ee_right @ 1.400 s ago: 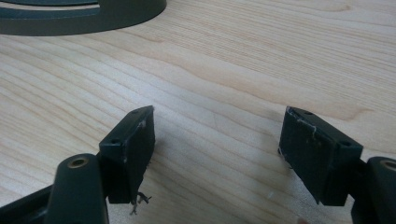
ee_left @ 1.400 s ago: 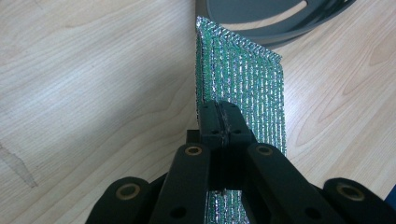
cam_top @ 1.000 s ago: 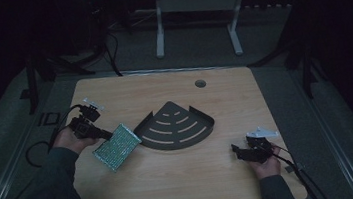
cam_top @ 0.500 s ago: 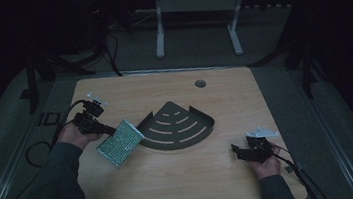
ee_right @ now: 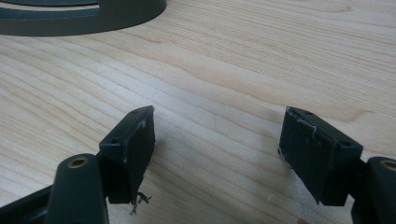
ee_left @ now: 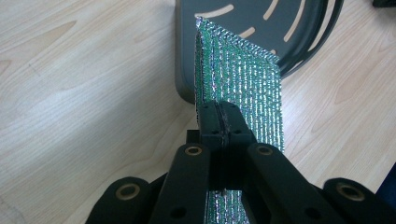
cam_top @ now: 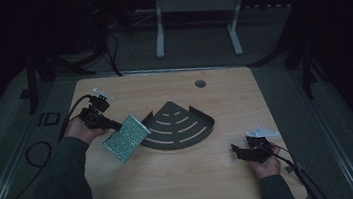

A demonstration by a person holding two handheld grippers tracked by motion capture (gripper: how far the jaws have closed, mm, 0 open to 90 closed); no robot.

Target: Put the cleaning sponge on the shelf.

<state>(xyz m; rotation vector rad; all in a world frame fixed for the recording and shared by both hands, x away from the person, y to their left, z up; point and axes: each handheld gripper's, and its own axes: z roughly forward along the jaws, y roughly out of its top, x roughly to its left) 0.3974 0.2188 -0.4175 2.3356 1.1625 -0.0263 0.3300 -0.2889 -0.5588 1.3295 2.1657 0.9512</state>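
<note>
Held thing: a silvery-green foil pouch (cam_top: 126,138), pinched at one corner by the left gripper (cam_top: 112,125) and carried tilted above the table's left half, just beside the dark tray.
Left jaws: pressed together on the pouch's edge; in the left gripper view the pouch (ee_left: 243,88) stands edge-on between the left gripper's (ee_left: 219,116) tips.
Right jaws: spread wide with nothing between them; the right gripper (cam_top: 238,151) sits low near the table's right front corner, and its own view has the right gripper (ee_right: 217,140) over bare wood.
In the way: a dark fan-shaped tray (cam_top: 178,128) with curved slots and a raised rim lies at the table's middle; its left corner is just beyond the pouch's far end.
Other things: a round cable hole (cam_top: 200,83) near the far edge; a white desk frame (cam_top: 195,17) on the floor behind the table.
Edges: the table (cam_top: 174,185) is light wood, its rounded corners plain in the high view.
Open room: bare wood runs along the front edge between the two hands and over the whole right far corner.
View differences: the left gripper view shows the pouch's ribbed foil and the tray (ee_left: 261,28) right behind it; the right gripper view catches the tray's rim (ee_right: 84,16) at its top edge; the high view gives both hands, well apart.
</note>
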